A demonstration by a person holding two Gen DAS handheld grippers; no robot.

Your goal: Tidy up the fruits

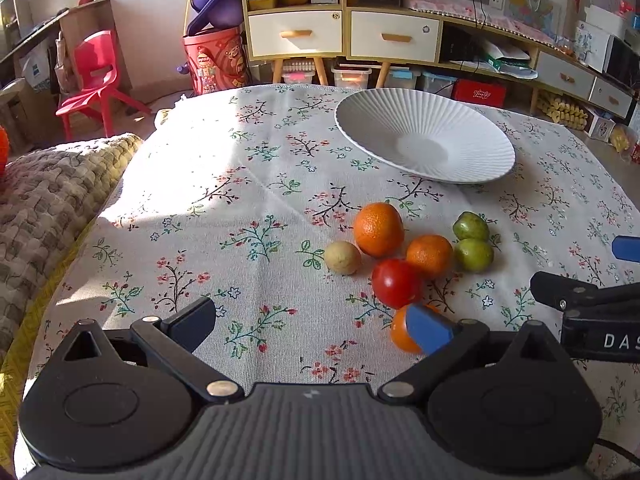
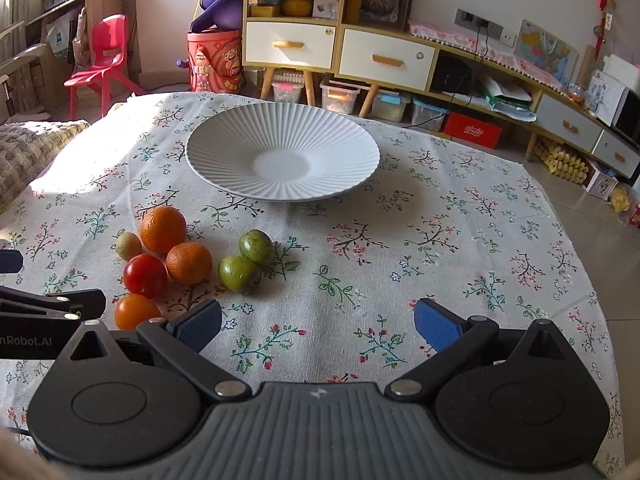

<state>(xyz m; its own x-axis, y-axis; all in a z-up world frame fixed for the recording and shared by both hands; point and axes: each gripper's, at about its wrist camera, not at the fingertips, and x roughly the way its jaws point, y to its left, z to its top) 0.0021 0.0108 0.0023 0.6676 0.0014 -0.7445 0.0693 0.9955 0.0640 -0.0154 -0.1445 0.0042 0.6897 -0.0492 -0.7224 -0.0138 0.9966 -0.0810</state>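
Several fruits lie in a cluster on the floral tablecloth: a large orange (image 1: 378, 229) (image 2: 163, 229), a smaller orange (image 1: 429, 256) (image 2: 189, 262), a red tomato (image 1: 396, 283) (image 2: 145, 275), a small orange tomato (image 1: 400, 332) (image 2: 135, 312), a tan fruit (image 1: 342, 257) (image 2: 129, 245) and two green fruits (image 1: 472, 240) (image 2: 248, 260). A white ribbed plate (image 1: 400, 120) (image 2: 224, 140) stands empty behind them. My left gripper (image 1: 316, 322) is open, its right pad (image 1: 430, 330) in front of the orange tomato. My right gripper (image 2: 318, 322) is open and empty, right of the fruits.
The table's far edge lies behind the plate; a knitted blanket (image 1: 52, 200) covers a seat at the left. A cabinet (image 2: 332, 40), storage boxes and a red chair (image 2: 104, 60) stand beyond. The right gripper's body (image 1: 592, 308) shows at the right of the left wrist view.
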